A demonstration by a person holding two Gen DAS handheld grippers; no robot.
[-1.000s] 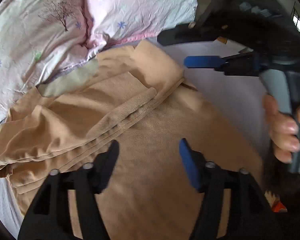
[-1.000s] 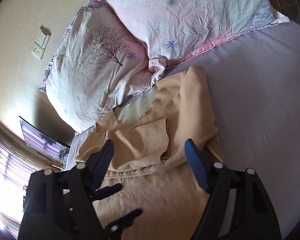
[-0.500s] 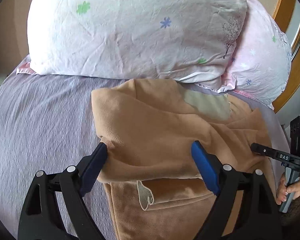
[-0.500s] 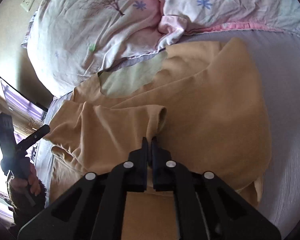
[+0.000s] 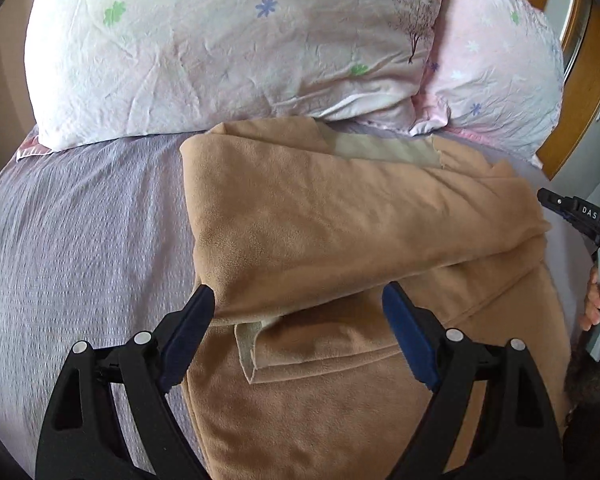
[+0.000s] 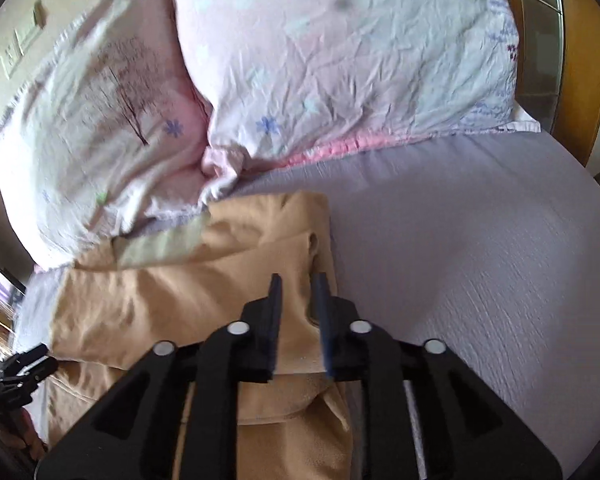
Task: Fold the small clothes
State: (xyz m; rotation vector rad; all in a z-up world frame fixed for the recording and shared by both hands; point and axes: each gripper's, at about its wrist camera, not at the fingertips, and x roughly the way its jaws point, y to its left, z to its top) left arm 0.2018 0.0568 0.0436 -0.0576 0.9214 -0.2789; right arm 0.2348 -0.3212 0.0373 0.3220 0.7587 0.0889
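tan fleece garment (image 5: 340,216) beside "das"-marked right tongs (image 5: 580,214)

One tan fleece garment (image 5: 340,240) is lying on the one bed (image 5: 80,240), which is wearing a single lilac sheet. Two floral pillows are resting at the head: one white pillow (image 5: 220,52) and one pink pillow (image 5: 496,80). Two tongs are showing, the left tongs (image 5: 298,332) and the right tongs (image 6: 296,300). One wall switch plate (image 6: 14,52) is showing in the right wrist view.
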